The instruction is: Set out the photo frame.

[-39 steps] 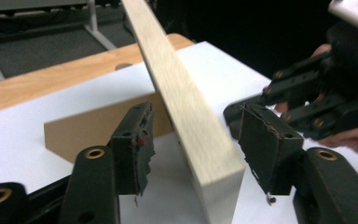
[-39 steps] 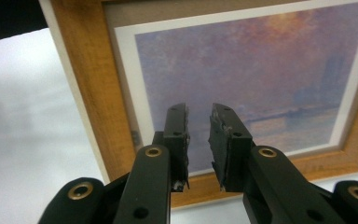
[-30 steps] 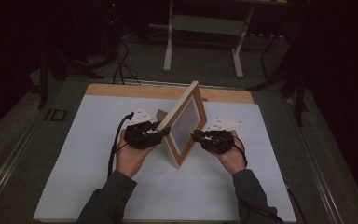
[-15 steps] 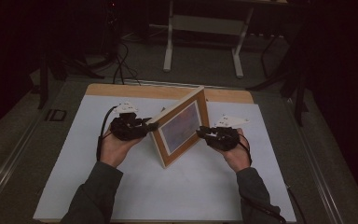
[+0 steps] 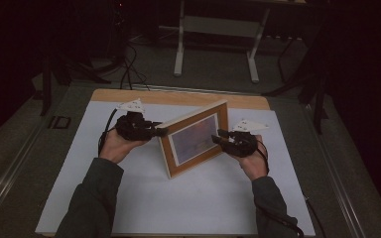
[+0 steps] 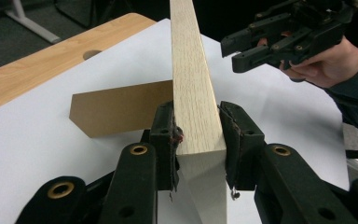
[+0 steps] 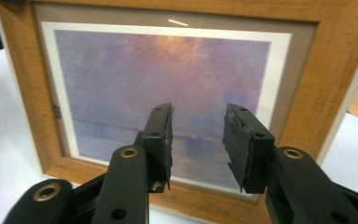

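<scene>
Wooden picture frame [image 5: 195, 137] with a light oak border and a hazy purple-pink sunset print behind glass — standing upright on the white sheet [image 5: 188, 198] that covers the wood-edged table [image 5: 178, 97], near its middle, glass side turned toward the person. Brown cardboard easel stand [image 6: 121, 107] folded out from the frame's back, resting on the white sheet. Left gripper [image 6: 198, 135] clamped on the frame's left side edge, black pads [image 6: 165, 133] pressing both faces of the pale wood. Right gripper [image 7: 197, 140] held just in front of the glass, black jaws just opened and standing apart, nothing between them — pads [image 7: 161, 135] clear of the print. In the high view, left gripper [image 5: 151, 130] at the frame's left end, right gripper [image 5: 223, 137] near its lower right corner.
</scene>
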Demonstrator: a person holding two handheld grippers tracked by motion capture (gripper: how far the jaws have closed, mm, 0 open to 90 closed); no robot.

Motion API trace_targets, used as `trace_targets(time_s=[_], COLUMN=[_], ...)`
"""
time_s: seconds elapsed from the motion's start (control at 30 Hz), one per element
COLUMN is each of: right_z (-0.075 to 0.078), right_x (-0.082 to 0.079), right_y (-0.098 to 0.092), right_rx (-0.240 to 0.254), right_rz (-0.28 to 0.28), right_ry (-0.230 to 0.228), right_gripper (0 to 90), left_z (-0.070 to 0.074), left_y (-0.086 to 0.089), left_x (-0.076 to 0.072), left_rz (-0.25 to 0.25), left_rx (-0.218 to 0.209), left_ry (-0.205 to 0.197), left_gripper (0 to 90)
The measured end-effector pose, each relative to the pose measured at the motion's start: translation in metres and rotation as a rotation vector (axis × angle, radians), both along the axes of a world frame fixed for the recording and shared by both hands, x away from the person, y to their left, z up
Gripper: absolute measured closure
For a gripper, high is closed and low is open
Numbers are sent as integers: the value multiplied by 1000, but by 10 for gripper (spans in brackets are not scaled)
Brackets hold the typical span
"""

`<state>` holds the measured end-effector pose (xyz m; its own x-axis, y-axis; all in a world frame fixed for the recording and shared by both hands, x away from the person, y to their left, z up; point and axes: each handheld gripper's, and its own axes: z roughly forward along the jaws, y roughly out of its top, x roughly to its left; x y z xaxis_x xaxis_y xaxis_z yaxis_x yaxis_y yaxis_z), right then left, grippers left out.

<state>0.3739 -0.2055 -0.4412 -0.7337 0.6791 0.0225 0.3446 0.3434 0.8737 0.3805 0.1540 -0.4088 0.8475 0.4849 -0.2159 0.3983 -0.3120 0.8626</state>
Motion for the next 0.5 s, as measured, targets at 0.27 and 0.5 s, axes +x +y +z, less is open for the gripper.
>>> trace_targets(time_s=[0.27, 0.5], right_z=[-4, -1], right_x=[15, 30], right_y=[-5, -12], right_rx=[-36, -50], right_rz=[-56, -124], right_ry=[17, -7], right_gripper=[522, 454], left_z=[-6, -20], left_y=[-4, -4], left_x=[-18, -41], left_rz=[147, 268], left_rx=[-34, -45], left_ry=[-37, -23], left_gripper=[606, 581])
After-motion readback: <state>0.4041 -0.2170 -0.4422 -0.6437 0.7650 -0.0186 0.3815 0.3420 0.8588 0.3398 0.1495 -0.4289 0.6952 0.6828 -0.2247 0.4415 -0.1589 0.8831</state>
